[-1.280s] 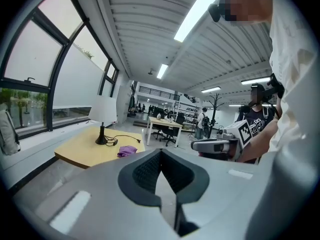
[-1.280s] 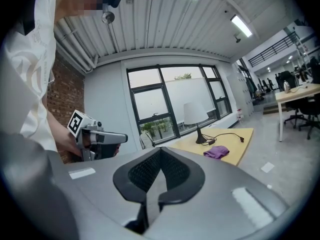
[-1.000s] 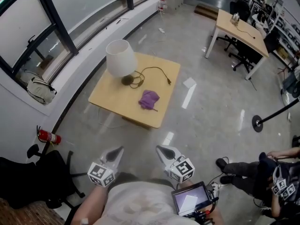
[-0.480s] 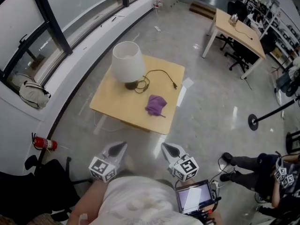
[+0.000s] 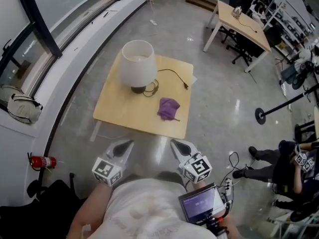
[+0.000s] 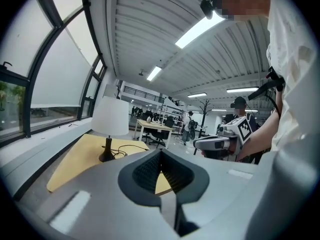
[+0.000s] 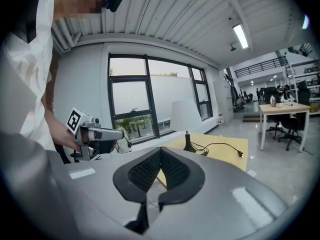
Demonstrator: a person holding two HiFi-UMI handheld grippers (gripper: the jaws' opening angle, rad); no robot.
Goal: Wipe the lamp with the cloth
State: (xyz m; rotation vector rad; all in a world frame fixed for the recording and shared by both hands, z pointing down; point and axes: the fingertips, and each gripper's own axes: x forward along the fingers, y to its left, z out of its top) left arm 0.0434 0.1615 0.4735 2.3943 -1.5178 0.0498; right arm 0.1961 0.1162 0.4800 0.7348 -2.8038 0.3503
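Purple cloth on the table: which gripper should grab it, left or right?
Probably the right gripper. The cloth lies toward the table's right side, nearer it than the left gripper. Both are shut, empty and short of the table.

Just ahead of my left tongs [image 5: 123,147] and right tongs [image 5: 178,146] a low wooden table [image 5: 117,111] stands on glossy grey floor [image 5: 224,108], dark-framed windows [image 5: 60,4] curve along their left, and a desk [image 5: 240,21] with office chairs [image 5: 238,51] sits far to their right under ceiling strip lights [image 6: 200,28].

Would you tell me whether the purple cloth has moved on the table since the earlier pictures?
No. The purple cloth lies where it was on the wooden table, near its right edge, to the near right of the lamp.
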